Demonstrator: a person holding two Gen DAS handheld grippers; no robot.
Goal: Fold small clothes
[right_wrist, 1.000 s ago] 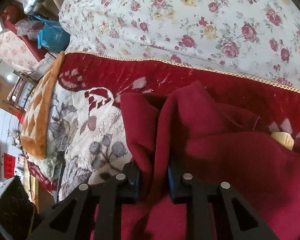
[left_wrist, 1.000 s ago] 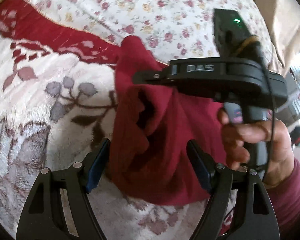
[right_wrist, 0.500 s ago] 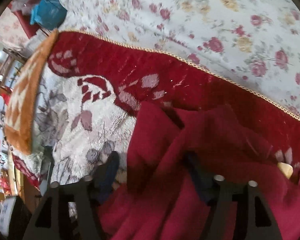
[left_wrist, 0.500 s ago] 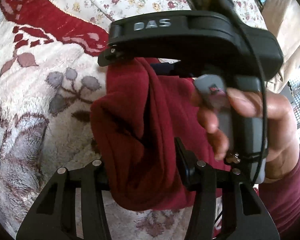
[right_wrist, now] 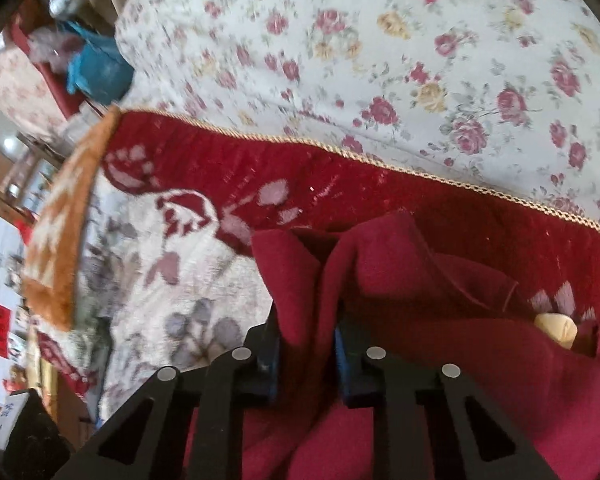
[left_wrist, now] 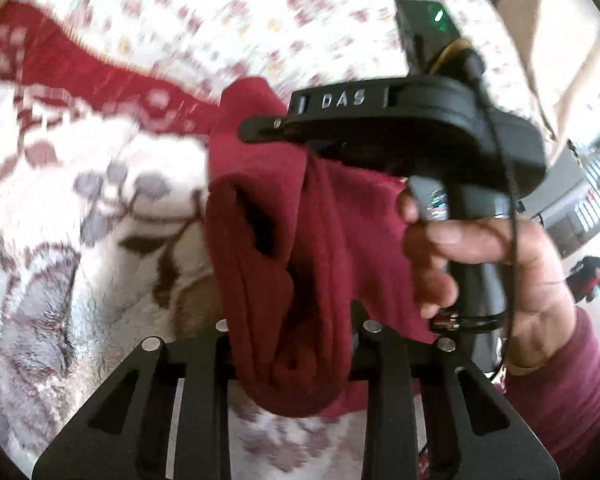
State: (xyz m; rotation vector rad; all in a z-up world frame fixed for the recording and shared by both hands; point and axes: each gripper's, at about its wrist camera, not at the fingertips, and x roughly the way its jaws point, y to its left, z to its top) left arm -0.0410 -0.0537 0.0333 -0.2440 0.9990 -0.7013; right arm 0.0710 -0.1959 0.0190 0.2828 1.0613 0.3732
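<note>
A dark red knit garment (left_wrist: pixel 328 208) hangs bunched between both grippers above a plush blanket. In the left wrist view my left gripper (left_wrist: pixel 296 332) has its jaws closing, pads pressed on a thick roll of the cloth. A hand (left_wrist: pixel 480 248) holds the right gripper's black body (left_wrist: pixel 420 128) just beyond, its tips buried in the garment's upper edge. The right wrist view shows my right gripper (right_wrist: pixel 306 356) with jaws closing too, blue pads pinching an upright fold of the red garment (right_wrist: pixel 440 320). A small beige piece (right_wrist: pixel 556 326) peeks from the cloth.
Below lies a cream plush blanket (left_wrist: pixel 80 220) with grey flowers and a red border (right_wrist: pixel 340 176) edged in gold cord. A rose-print sheet (right_wrist: pixel 380 60) stretches behind it. An orange cushion (right_wrist: pixel 60 220) and a blue bag (right_wrist: pixel 96 68) sit at the far left edge.
My left jaws went from wide apart to pressed on the bunched garment. The right jaws opened, then pinched a fold again. The right gripper swung close to the left camera and back.
</note>
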